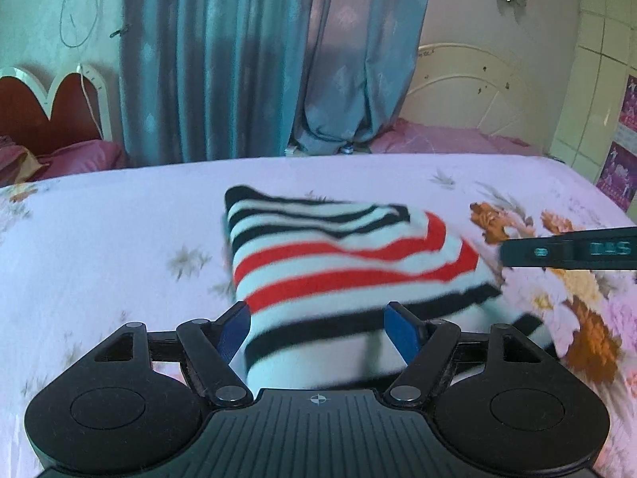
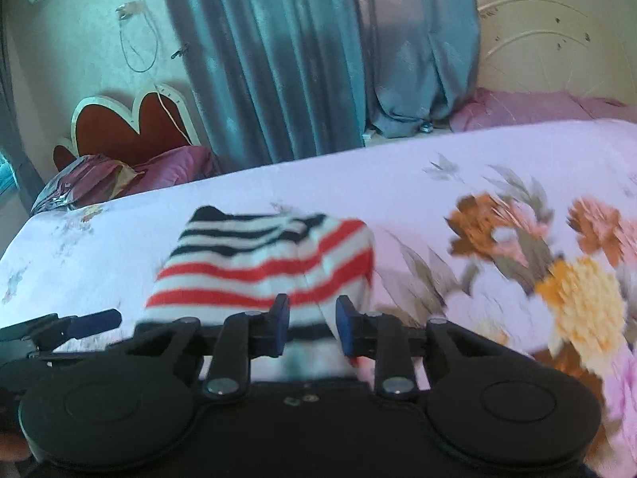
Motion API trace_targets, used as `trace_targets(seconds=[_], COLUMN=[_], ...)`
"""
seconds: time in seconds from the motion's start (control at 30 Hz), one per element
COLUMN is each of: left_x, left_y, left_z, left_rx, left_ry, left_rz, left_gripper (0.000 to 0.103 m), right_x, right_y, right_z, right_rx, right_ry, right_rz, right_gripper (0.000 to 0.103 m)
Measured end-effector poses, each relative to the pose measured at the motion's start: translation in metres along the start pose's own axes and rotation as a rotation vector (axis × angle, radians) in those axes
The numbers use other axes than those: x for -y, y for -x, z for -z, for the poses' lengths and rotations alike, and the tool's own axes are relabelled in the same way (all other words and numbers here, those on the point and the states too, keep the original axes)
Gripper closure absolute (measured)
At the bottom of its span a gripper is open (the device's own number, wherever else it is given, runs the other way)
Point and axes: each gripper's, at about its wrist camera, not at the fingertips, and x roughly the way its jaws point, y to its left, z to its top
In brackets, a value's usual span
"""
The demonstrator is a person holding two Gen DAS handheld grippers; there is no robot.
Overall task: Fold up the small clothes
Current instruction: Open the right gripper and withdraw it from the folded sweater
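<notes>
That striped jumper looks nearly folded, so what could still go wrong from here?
1. The jumper is between the fingers of both grippers, left and right. If a finger snags the near edge, the fold could pull open.
2. The top layer looks bunched at the far end, so it may slump out of shape.
3. Both views are motion-blurred, so how neat the fold is cannot be judged.

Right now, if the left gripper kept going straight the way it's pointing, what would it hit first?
Most likely the folded striped sweater: its near edge already lies between the open left gripper jaws, on the floral bedsheet.
</notes>
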Motion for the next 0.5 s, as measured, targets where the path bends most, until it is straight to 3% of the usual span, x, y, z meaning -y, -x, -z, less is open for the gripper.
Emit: trace_targets(seconds=[0.23,0.4,0.5], left_x=[0.0,-0.001,-0.004], left_y=[-0.034,-0.055,-0.057], left_z=[-0.02,-0.007,0.001], left_rx=[-0.02,-0.052,-0.04], left_ry=[0.014,-0.02,-0.021], left_rz=[-0.021,-0.048,-0.04], left_gripper=[0.03,0.03,0.028], right_x=[-0.008,0.006,0.018], right_y=[-0.044,-0.07,-0.079], right_z=[-0.02,-0.004,0.012], right_rx=[-0.024,-0.08,-0.086], right_ry=[0.012,0.013,-0.016], right_rz=[0.03,0.081,0.061], right_gripper=[0.078,0.08,0.079])
